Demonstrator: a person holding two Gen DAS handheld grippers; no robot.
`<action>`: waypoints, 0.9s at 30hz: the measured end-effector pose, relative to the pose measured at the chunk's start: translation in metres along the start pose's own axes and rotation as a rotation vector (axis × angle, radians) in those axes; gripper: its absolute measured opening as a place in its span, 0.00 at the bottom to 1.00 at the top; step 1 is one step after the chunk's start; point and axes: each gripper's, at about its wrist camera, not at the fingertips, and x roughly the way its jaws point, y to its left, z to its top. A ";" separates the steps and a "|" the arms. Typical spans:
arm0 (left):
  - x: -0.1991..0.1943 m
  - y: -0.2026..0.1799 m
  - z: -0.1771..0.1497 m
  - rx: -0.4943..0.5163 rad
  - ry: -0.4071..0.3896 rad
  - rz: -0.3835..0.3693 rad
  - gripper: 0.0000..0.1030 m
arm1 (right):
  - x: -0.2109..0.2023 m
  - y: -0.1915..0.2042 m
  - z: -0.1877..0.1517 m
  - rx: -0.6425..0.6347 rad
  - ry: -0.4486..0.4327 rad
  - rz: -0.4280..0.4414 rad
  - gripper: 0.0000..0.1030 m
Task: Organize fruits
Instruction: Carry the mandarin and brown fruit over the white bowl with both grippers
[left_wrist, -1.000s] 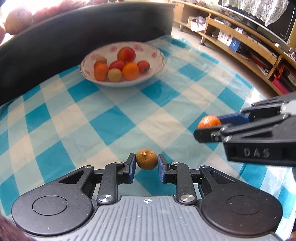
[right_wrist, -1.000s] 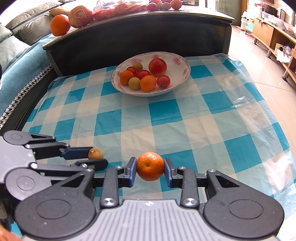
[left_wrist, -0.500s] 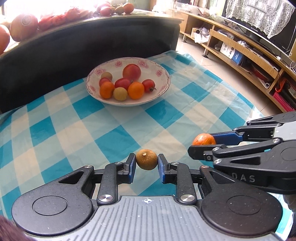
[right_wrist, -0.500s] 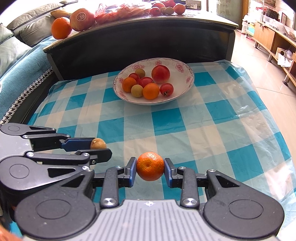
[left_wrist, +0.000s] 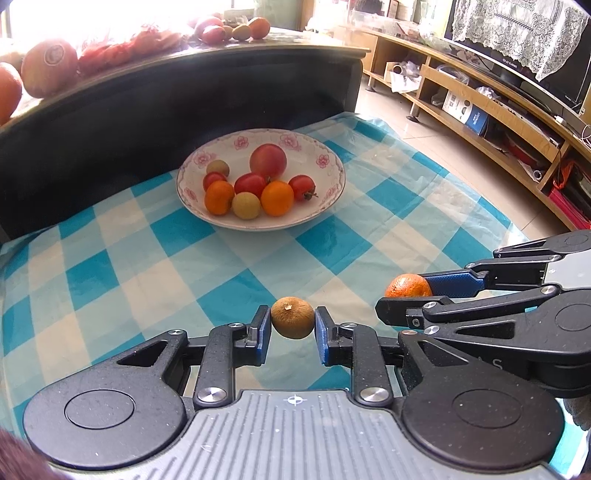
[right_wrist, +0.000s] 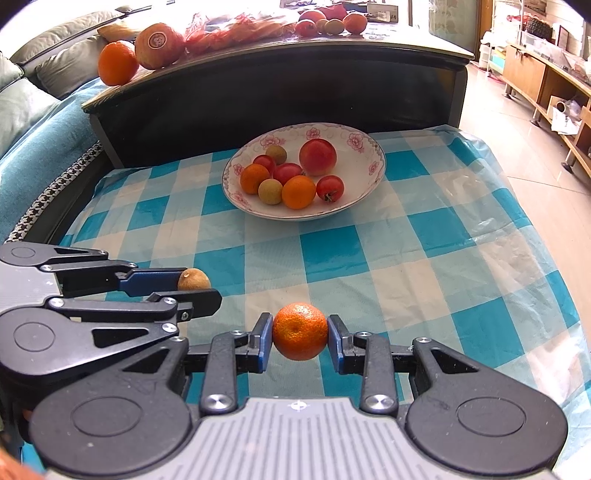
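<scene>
While both grippers have kept their loads since a second ago, they have risen and tipped back — the bowl now sits lower in each view and more of the room shows beyond it. The left gripper (left_wrist: 292, 326) is clenched on a small brown fruit (left_wrist: 292, 318), stem end up, pinched between its blue pads. Just to its right, the right gripper (right_wrist: 300, 336) is clamped on a small orange (right_wrist: 300, 331), also seen from the left wrist (left_wrist: 408, 286). Both fruits hang clear of the cloth, and the two grippers have drawn closer, side by side.

Below them lies a blue-and-white checked tablecloth (right_wrist: 424, 258), slightly wrinkled at its right edge. Farther out on it stands a white bowl with pink flowers on the rim (right_wrist: 365, 142), holding a large red fruit (right_wrist: 317, 157), two oranges, small red fruits and two pale round ones.

Behind the bowl rises a dark raised counter (right_wrist: 277, 92) — on its top lie an orange (right_wrist: 117, 62), a larger stickered fruit (right_wrist: 159, 40) and more fruit farther along. A sofa cushion (right_wrist: 55, 66) shows at the left, a tiled floor and wooden shelving (left_wrist: 480, 110) at the right.
</scene>
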 end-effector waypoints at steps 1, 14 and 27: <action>0.000 0.000 0.001 0.001 -0.002 0.002 0.30 | 0.000 0.000 0.001 0.000 -0.002 0.000 0.34; 0.001 0.006 0.022 -0.001 -0.038 0.021 0.30 | 0.002 -0.002 0.023 0.009 -0.032 0.000 0.35; 0.012 0.018 0.044 -0.003 -0.049 0.042 0.30 | 0.017 -0.005 0.049 0.009 -0.045 0.004 0.35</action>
